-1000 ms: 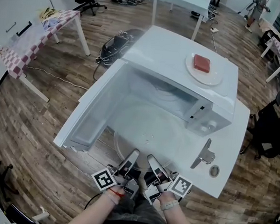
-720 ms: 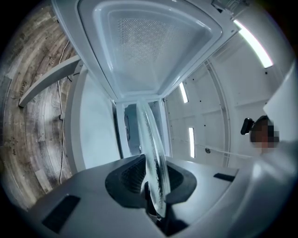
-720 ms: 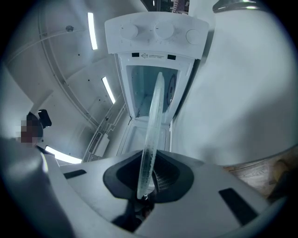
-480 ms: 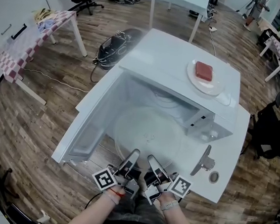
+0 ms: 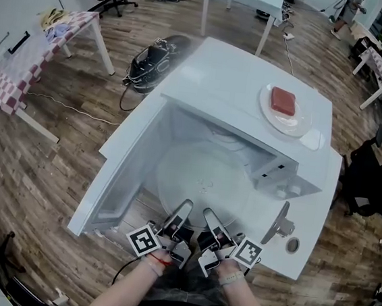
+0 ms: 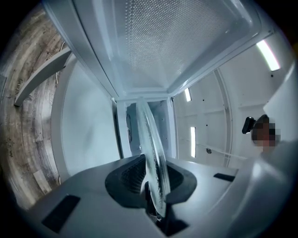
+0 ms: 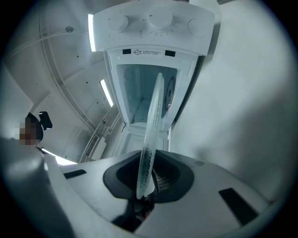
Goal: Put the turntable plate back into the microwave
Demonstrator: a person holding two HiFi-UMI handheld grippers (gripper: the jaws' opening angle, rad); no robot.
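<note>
The clear glass turntable plate [image 5: 201, 182] lies flat, partly inside the open cavity of the white microwave [image 5: 245, 87]. Its near rim is held by both grippers. My left gripper [image 5: 183, 217] is shut on the rim's left part and my right gripper [image 5: 209, 223] on the part beside it. In the left gripper view the plate [image 6: 150, 148] runs edge-on out of the jaws [image 6: 156, 204] towards the cavity. The right gripper view shows the same plate [image 7: 152, 130] pinched in the gripper [image 7: 145, 190], under the control knobs [image 7: 160, 19].
The microwave door [image 5: 118, 168] hangs open to the left. A white dish with a red block [image 5: 284, 103] sits on the microwave's top. A metal piece [image 5: 279, 226] and a small round part [image 5: 292, 245] lie on the table at right. On the floor behind lies a black bag [image 5: 150, 55].
Both grippers have carried the plate forward, so more of it lies inside the cavity. Both keep their hold on its rim.
</note>
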